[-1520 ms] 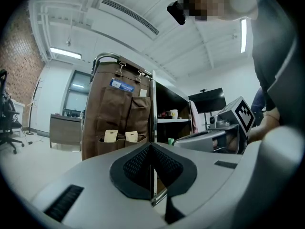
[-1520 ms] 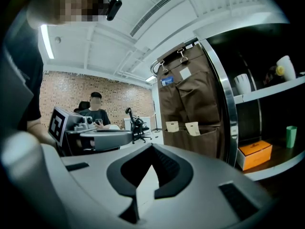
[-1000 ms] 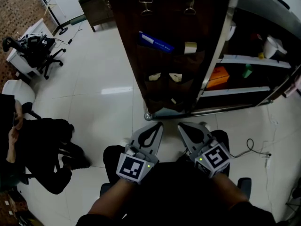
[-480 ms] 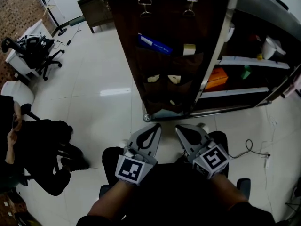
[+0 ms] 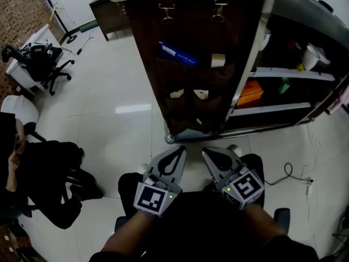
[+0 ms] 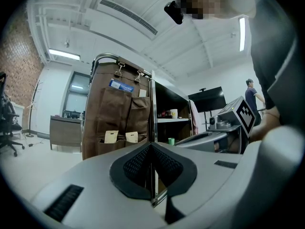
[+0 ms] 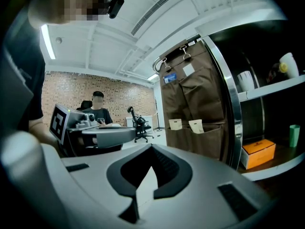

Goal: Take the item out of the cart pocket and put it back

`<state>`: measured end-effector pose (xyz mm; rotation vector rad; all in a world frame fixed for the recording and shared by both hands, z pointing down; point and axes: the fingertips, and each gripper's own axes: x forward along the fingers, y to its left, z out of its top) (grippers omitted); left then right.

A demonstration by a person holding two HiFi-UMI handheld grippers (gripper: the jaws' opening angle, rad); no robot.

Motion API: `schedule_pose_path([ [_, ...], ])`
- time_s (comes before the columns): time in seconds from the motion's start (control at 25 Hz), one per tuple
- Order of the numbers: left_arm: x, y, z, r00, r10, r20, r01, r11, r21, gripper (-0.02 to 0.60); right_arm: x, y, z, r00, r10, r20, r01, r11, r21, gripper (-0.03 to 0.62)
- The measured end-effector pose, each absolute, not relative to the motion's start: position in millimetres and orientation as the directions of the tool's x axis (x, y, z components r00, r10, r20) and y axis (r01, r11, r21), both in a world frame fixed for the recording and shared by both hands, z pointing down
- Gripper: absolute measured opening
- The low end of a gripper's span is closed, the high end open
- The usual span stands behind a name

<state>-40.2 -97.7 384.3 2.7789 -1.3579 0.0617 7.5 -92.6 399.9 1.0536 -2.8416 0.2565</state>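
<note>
A brown fabric pocket organiser (image 5: 196, 75) hangs by two clips on the cart's side, straight ahead of me. Its upper pockets hold a blue packet (image 5: 179, 53) and a small cream item (image 5: 218, 60). Two beige tags (image 5: 176, 94) (image 5: 200, 94) stick out of the lower pockets. My left gripper (image 5: 179, 148) and right gripper (image 5: 209, 151) are held side by side low in front of the cart, well short of the pockets. Both are shut with nothing between the jaws. The left gripper view shows the blue packet (image 6: 120, 85), and the right gripper view shows it too (image 7: 170, 78).
The cart's open shelves (image 5: 289, 75) on the right carry an orange box (image 5: 252, 89), a green cup (image 5: 285, 84) and a white cup (image 5: 311, 56). A seated person (image 5: 41, 171) is at the left, with an office chair (image 5: 32, 53) behind. A cable (image 5: 294, 173) lies on the tiled floor.
Both grippers have crept slightly forward toward the cart's foot. Their jaws stay shut and nothing was picked up.
</note>
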Motion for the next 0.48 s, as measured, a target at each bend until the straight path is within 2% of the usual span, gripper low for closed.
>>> schedule_pose_path([
  [0.48,-40.1,-97.8,384.8,0.614,-0.787,0.059,-0.789,-0.614,0.026,0.0,5.4,-91.1,402.5,-0.758,-0.632,0.161,-0.65,0.752,-0.111,0.011],
])
